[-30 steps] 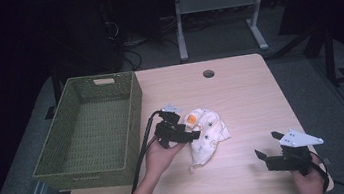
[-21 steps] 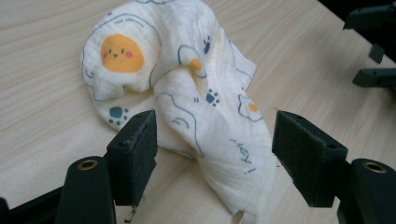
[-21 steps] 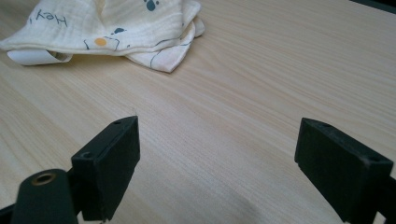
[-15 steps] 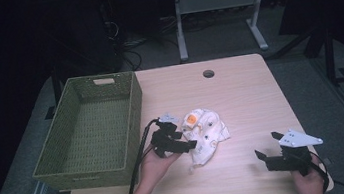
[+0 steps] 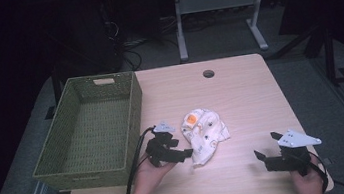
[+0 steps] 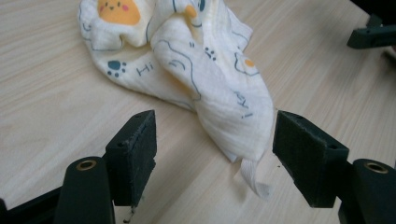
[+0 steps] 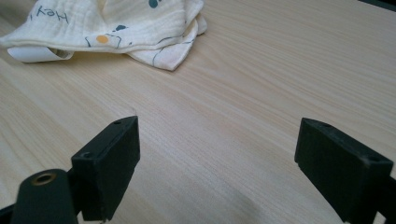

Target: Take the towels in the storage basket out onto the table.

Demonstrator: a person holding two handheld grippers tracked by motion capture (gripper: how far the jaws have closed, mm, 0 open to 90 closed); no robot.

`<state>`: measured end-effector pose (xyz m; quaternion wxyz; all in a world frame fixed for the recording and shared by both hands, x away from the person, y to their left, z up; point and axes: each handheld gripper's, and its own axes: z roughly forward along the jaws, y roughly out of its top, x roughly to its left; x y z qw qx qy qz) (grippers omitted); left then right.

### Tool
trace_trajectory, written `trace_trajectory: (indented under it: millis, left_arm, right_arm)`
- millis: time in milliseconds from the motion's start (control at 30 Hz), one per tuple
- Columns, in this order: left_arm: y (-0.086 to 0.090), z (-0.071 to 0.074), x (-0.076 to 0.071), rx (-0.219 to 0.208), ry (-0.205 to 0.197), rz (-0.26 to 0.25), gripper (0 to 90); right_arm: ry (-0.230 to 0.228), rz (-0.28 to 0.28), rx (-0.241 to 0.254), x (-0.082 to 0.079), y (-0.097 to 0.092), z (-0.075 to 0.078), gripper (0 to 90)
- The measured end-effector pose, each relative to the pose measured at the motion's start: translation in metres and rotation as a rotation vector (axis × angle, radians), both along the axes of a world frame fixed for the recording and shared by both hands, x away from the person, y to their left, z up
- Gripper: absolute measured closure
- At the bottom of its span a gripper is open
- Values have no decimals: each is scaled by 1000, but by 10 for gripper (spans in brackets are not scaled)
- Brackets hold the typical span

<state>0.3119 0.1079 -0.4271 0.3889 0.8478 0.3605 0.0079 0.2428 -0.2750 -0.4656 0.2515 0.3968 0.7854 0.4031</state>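
Note:
A crumpled cream cloth (image 5: 204,134) printed with paw marks and an orange face lies mid-table. My left gripper (image 5: 183,152) sits low at its near-left side, jaws pointing right. In the left gripper view the cloth's (image 6: 205,79) near corner and its white tag reach between the wide-apart jaws of the left gripper (image 6: 215,140), and neither pad presses on it. My right gripper (image 5: 266,146) rests at the table's front right, apart from the cloth. In the right gripper view the right gripper (image 7: 217,149) is open over bare wood, with the cloth (image 7: 121,28) farther ahead.
A green woven basket (image 5: 132,117) stands empty along the table's left side, close beside my left hand. A round cable hole (image 5: 208,73) sits near the table's far edge. Dark floor and a white desk frame (image 5: 213,6) lie beyond.
My left gripper has slid toward the near edge and sunk a little, from the cloth's left side to its near corner. The cloth and the right gripper have stayed put.

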Motion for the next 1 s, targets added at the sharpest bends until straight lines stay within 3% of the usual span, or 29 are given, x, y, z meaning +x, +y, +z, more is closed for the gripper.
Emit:
trace_trajectory:
  millis: [367,767,1000]
  left_arm:
    - [11,-2,-15,8,4,-13,298]
    - [24,-16,-28,-1,47,-22,298]
    - [18,-16,-33,5,24,-41,297]
  right_arm:
    - [8,-3,2,0,2,0,137]
    - [5,9,-8,-1,4,0,137]
    - [11,7,-7,1,5,-1,137]
